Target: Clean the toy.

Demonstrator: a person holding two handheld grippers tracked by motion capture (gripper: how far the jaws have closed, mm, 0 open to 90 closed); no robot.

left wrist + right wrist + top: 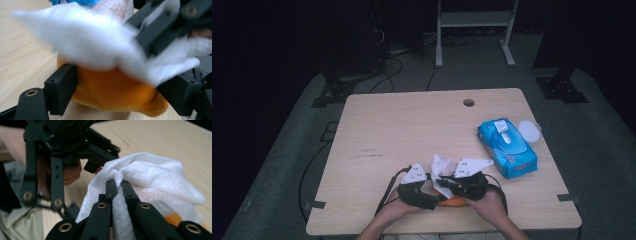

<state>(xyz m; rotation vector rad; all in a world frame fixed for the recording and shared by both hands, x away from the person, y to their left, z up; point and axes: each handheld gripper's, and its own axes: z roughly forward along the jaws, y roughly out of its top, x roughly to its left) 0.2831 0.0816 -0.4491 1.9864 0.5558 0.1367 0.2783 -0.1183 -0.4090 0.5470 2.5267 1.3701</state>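
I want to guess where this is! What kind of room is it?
Probably a lab or recording studio, not a home: one bare wooden table stands on grey carpet with dark surroundings, cables trail across the floor, and a metal stand sits behind.

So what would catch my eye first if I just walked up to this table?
Probably the white wipe at the near edge of the table, pinched in the right gripper and draped over an orange thing that sits between the left gripper's jaws. Next, the bright blue wipes pack off to the right.
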